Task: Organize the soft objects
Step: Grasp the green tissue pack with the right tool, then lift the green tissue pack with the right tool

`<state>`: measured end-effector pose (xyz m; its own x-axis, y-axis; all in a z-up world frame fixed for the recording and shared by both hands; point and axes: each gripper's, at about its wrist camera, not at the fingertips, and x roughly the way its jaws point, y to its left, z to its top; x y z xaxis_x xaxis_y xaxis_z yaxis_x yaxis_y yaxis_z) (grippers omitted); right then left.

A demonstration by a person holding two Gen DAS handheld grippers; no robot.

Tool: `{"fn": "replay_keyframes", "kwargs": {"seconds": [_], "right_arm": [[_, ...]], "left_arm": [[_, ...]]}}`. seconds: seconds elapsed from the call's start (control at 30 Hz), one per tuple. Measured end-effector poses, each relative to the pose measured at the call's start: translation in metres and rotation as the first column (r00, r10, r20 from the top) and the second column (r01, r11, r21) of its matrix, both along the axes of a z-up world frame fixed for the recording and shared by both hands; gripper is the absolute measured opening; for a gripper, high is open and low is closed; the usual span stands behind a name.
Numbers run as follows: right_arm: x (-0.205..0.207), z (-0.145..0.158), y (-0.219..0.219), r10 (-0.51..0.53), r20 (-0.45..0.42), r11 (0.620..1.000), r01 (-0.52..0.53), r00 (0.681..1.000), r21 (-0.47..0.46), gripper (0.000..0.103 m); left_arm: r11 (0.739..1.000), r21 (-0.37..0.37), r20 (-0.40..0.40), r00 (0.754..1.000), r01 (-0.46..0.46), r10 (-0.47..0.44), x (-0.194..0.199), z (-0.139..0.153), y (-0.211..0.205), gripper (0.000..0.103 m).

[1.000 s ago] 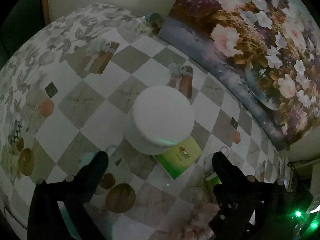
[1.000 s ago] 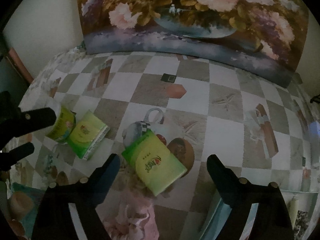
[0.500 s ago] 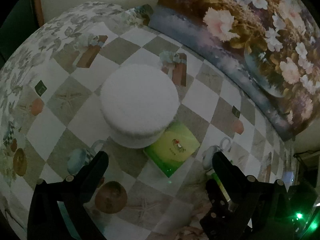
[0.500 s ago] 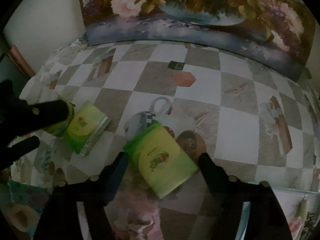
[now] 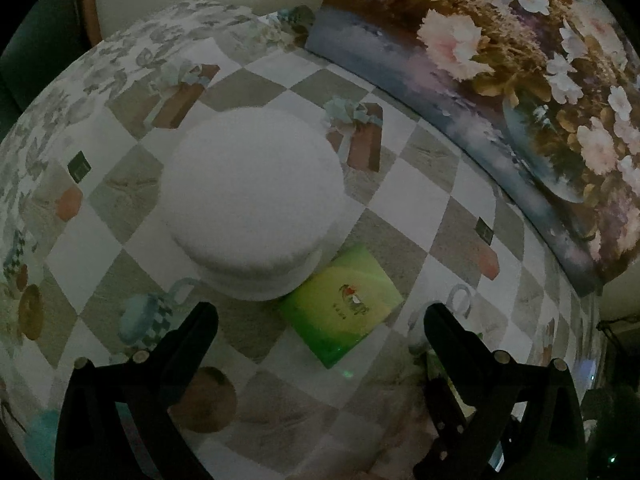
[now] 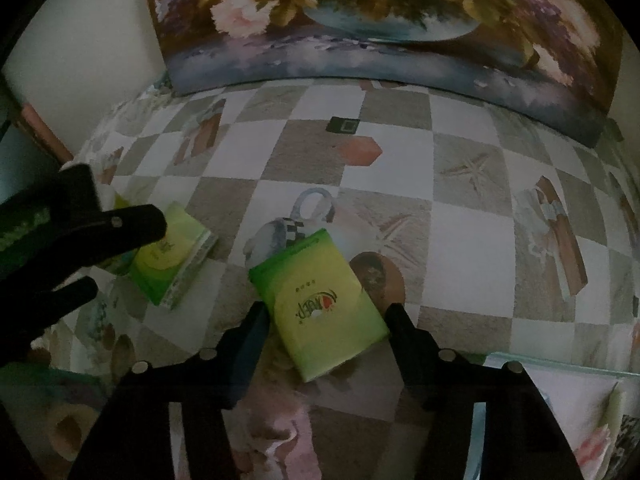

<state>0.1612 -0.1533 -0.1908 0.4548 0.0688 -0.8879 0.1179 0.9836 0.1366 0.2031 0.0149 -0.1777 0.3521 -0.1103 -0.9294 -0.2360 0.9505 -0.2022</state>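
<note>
In the right wrist view a green tissue pack (image 6: 320, 300) lies flat on the checkered tablecloth, between the fingers of my right gripper (image 6: 325, 314). The jaws are closing and the pads stand right at the pack's two sides; no squeeze shows. To the left lies a second green pack (image 6: 172, 260), with my left gripper (image 6: 128, 252) over it. In the left wrist view that second pack (image 5: 340, 316) rests against a white round roll (image 5: 256, 204). My left gripper (image 5: 320, 312) hangs wide open above the pack, clear of it.
A large flower painting (image 6: 360, 20) leans against the wall along the back of the table (image 5: 520, 80). The tablecloth's rounded edge (image 5: 60, 92) drops off at the left. A pale flat sheet or book (image 6: 540, 392) lies at the near right.
The right gripper's fingers have drawn in from wide apart to the sides of the green pack. The left gripper has come lower and closer to the white roll and its pack.
</note>
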Motion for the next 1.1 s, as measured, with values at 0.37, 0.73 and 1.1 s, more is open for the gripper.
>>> {"fn": "replay_keyframes", "kwargs": {"seconds": [0.37,0.73,1.1], "right_arm": [[-0.003,0.004,-0.016,-0.029,0.008,0.998,0.028,1.000,0.058,0.061],[-0.002,0.004,-0.015,-0.021,0.008,0.998,0.021,1.000,0.059,0.061],[-0.004,0.006,-0.017,-0.029,0.010,0.998,0.029,1.000,0.063,0.061]], "left_arm": [[0.998,0.003,-0.014,0.998,-0.068,0.068,0.010,-0.019,0.002,0.094],[0.997,0.043,-0.008,0.998,-0.067,0.067,0.020,-0.027,-0.011,0.094],[0.999,0.016,-0.026,0.999,-0.045,0.045,0.014,-0.030,-0.008,0.078]]}}
